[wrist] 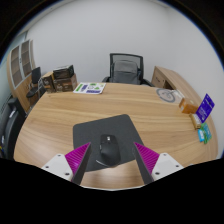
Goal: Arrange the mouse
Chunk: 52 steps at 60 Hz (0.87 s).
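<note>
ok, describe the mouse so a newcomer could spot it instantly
Start at the big wooden table; near its front edge lies a dark mouse pad. On it sits the black mouse, between the fingers of the open tool. It is the only rounded black object there.

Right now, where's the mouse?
The mouse sits on the dark mouse pad on the wooden table, between the open hand-held gripper fingers.
</note>
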{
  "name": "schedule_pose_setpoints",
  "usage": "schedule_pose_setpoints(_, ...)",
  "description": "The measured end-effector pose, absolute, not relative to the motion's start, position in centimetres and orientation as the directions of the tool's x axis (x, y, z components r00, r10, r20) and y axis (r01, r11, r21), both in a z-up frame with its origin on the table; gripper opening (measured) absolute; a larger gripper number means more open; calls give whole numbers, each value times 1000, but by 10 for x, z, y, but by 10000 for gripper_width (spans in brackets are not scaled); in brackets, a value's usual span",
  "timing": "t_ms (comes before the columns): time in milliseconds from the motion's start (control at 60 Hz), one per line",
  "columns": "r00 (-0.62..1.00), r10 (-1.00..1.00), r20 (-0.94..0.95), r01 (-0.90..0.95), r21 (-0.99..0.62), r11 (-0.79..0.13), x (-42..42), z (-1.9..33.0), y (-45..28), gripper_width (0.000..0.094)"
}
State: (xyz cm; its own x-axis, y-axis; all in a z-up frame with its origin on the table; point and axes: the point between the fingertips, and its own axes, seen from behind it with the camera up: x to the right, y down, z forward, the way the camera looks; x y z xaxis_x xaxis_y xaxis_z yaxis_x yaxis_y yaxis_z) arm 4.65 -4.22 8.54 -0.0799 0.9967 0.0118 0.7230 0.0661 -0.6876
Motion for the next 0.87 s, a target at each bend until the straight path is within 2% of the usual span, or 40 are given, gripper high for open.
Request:
schedule_pose_setpoints(167,-34,998,50,694,-718,60,112,168,-27,850)
schedule_pose_setpoints(383,48,997,65,687,-726,15,203,231,-14,851)
schedule_pose_setpoints(600,82,996,36,665,-747,-28,251,253,-24,845)
schedule_pose_setpoints(867,73,997,25,675,-737,-31,259,247,-23,848)
